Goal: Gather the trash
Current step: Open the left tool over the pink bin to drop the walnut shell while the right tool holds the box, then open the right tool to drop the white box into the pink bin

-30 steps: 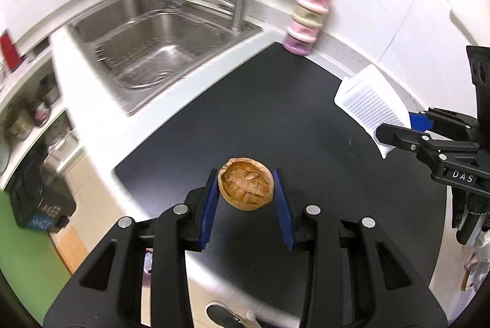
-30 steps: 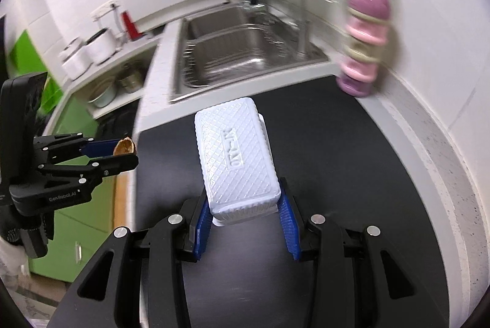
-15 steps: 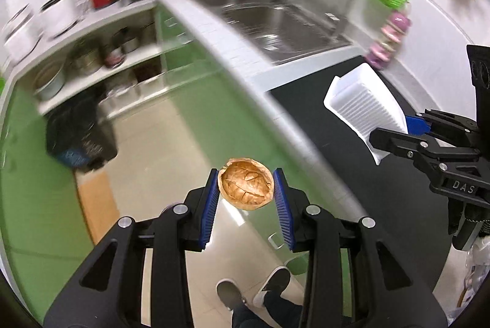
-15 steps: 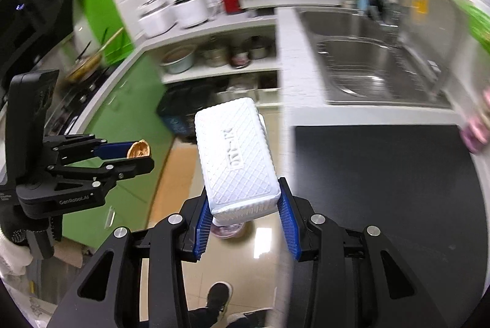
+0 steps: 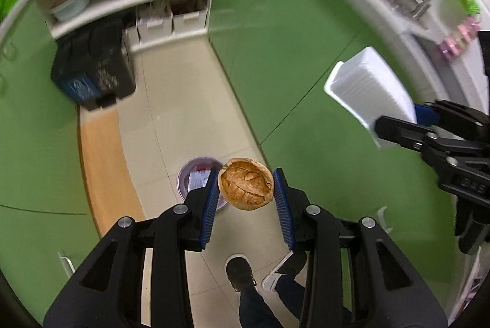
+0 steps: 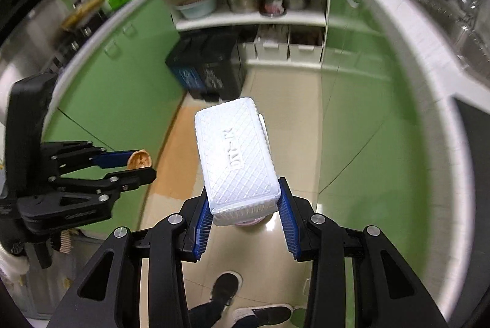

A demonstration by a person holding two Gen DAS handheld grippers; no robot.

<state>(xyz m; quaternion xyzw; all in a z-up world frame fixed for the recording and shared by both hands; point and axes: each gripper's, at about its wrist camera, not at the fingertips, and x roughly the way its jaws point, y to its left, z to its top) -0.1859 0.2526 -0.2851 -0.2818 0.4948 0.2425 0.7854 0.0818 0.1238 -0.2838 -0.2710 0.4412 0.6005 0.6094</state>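
My left gripper (image 5: 246,190) is shut on a brown walnut shell half (image 5: 246,188), held in the air above the kitchen floor. Just below and behind it a small round purple bin (image 5: 199,177) with wrappers inside stands on the floor. My right gripper (image 6: 243,205) is shut on a white foam box (image 6: 235,156) with a quilted surface. The box also shows in the left wrist view (image 5: 370,92), and the walnut shell in the right wrist view (image 6: 139,160). The bin's pink rim (image 6: 248,223) peeks out under the box.
Green cabinet fronts (image 5: 275,36) line both sides of a narrow tiled floor (image 5: 171,119). A black bin (image 5: 92,67) stands by open shelves (image 6: 254,15) of pots. An orange mat (image 5: 104,168) lies on the floor. The person's shoes (image 5: 242,269) are below the grippers.
Both grippers have swung away from the black counter and sink, down over the floor, each still holding its item. The purple bin has come into view under them.
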